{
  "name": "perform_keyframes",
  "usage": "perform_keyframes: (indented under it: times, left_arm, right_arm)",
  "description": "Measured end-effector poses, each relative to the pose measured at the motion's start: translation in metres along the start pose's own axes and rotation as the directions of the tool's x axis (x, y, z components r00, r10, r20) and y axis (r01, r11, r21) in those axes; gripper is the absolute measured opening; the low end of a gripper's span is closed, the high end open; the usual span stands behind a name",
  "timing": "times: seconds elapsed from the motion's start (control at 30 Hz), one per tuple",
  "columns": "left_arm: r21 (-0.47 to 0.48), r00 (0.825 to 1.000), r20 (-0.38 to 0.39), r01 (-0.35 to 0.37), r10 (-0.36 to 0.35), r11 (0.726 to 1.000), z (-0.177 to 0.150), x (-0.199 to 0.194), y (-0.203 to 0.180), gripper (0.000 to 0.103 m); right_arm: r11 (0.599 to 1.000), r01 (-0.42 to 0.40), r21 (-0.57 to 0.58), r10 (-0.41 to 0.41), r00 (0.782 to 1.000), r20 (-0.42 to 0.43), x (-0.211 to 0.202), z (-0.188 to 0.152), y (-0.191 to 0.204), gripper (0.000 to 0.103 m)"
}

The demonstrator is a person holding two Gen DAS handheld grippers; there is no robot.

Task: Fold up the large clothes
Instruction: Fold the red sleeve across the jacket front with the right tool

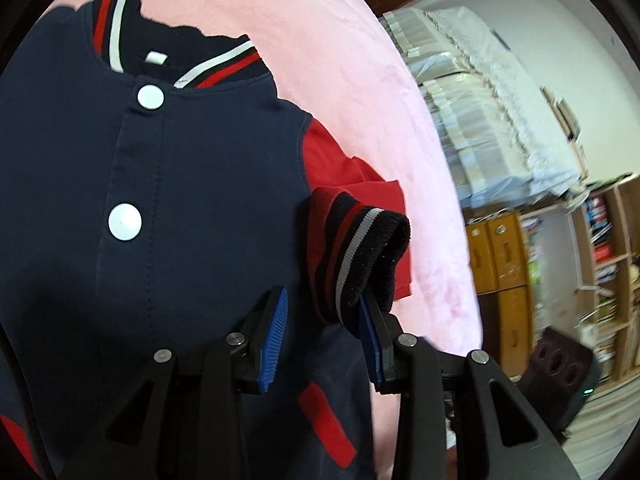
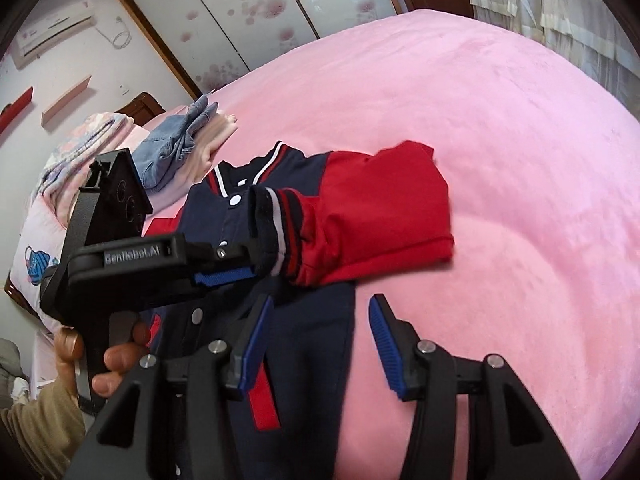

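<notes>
The jacket (image 2: 280, 320) lies on the bed (image 2: 500, 160) (sleeve (image 2: 372, 224) folded across its front), clothes pile (image 2: 176, 152) behind it.

Left tongs (image 1: 320, 332): angled downward, jaws partly apart, the ribbed cuff hooked over the outer finger (image 1: 378, 344) only; pads not pressing together on it. Right tongs (image 2: 318, 346): angled downward, jaws well apart, nothing between the blue pads (image 2: 386, 354). A hand (image 2: 100, 364) with a tan sleeve grips the left handle.

Jacket (image 2: 312, 320) under open right claw (image 2: 320, 344)
</notes>
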State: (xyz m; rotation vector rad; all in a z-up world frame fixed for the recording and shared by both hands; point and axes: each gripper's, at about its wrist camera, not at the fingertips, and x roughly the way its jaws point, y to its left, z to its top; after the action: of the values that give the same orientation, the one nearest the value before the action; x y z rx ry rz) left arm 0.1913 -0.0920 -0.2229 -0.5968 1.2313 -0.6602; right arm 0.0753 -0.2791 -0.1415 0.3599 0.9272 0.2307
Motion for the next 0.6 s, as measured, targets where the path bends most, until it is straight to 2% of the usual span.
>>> perform_keyframes:
  times: [0.13, 0.17, 0.27, 0.33, 0.43, 0.6]
  left_arm:
    - [-0.025, 0.999, 0.037, 0.027, -0.026, 0.999, 0.000, -0.010, 0.003, 0.033]
    - [-0.024, 0.998, 0.047, 0.029, -0.027, 0.999, 0.000, -0.013, 0.003, 0.037]
    - [-0.027, 0.998, 0.068, 0.013, -0.011, 1.000, 0.000, -0.022, 0.003, 0.078]
    - [-0.027, 0.995, 0.096, 0.011, -0.008, 1.000, -0.001, -0.028, 0.002, 0.079]
    - [-0.026, 0.997, 0.081, 0.019, -0.016, 0.999, 0.001, -0.026, 0.001, 0.079]
    - [0.010, 0.998, 0.053, -0.030, 0.030, 1.000, 0.000, -0.015, -0.004, 0.077]
  right_arm:
    - [1.000, -0.002, 0.011, 0.002, 1.000, -0.014, 0.007, -0.003, -0.002, 0.050]
    - [1.000, -0.003, 0.010, 0.003, 1.000, -0.015, 0.008, -0.004, -0.002, 0.050]
    - [1.000, -0.005, 0.004, 0.005, 1.000, -0.013, 0.009, -0.005, 0.001, 0.050]
    - [1.000, -0.009, 0.002, 0.009, 1.000, -0.013, 0.009, -0.006, 0.001, 0.050]
    - [1.000, -0.006, 0.001, 0.006, 1.000, -0.016, 0.010, -0.007, 0.002, 0.050]
    - [1.000, -0.002, 0.001, 0.002, 1.000, -0.020, 0.010, -0.010, 0.002, 0.050]
